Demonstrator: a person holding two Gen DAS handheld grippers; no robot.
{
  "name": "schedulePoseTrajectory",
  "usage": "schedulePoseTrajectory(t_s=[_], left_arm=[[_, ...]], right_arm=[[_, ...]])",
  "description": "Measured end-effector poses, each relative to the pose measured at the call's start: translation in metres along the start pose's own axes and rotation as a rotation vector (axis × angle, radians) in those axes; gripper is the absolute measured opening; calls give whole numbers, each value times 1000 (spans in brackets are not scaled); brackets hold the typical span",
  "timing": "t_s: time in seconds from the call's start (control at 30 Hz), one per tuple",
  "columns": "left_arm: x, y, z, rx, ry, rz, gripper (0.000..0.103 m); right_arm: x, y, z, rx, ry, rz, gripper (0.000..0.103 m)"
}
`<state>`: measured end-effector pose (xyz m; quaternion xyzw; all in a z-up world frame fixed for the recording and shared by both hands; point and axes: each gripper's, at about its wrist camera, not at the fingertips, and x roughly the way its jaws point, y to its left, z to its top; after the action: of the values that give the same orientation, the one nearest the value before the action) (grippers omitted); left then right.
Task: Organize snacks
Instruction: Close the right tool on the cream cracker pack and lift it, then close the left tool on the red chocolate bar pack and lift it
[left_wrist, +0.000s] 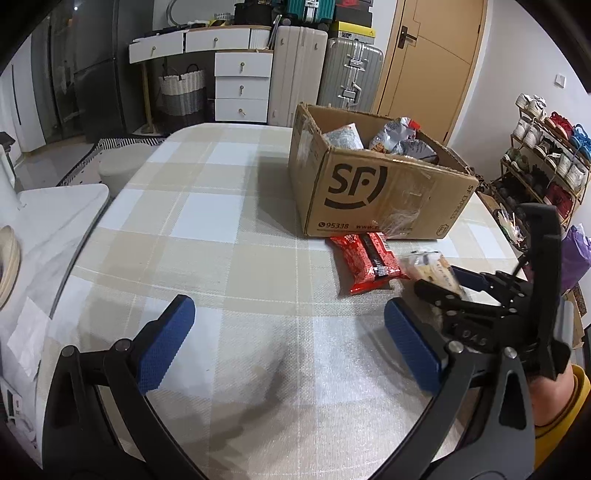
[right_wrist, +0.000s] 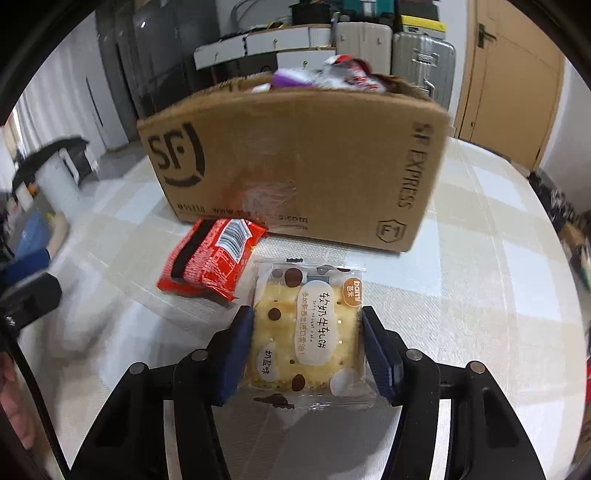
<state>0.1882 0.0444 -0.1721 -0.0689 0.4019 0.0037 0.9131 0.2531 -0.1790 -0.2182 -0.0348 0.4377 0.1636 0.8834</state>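
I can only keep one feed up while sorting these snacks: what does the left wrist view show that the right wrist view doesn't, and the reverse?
Left wrist only: the left gripper, wide open over bare tablecloth, and a shoe rack to the right.

Right wrist only: the right gripper with its pads against both sides of the cracker packet, print readable.

Both: the cardboard box holding snack bags, the red packet lying in front of it, the checked table.

The left tool (left_wrist: 288, 343) is showing matte black curved arms, silver round pivot screws and blue textured rubber pads (left_wrist: 166, 343). The right tool (right_wrist: 306, 350) is wearing the same black linkage, silver rivets and dark blue pads (right_wrist: 380, 354). A mustard-yellow sleeve cuff (left_wrist: 576, 391) is covering the person's wrist.
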Motion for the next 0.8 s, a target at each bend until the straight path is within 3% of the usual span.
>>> schedulePoseTrajectory(t_s=[0.3,0.43,0.8], left_arm=[[-14,-11,-1,16,-4,18,102],[-11,-21,9,19,8,-13,102],[63,-72,40,78,116,4,102]], right_arm=[[-60,-15,-6,82,-120,64,58],[-91,-23,-18,141,-188,107,58],[-150,-32,-54,201,-305,121,58]])
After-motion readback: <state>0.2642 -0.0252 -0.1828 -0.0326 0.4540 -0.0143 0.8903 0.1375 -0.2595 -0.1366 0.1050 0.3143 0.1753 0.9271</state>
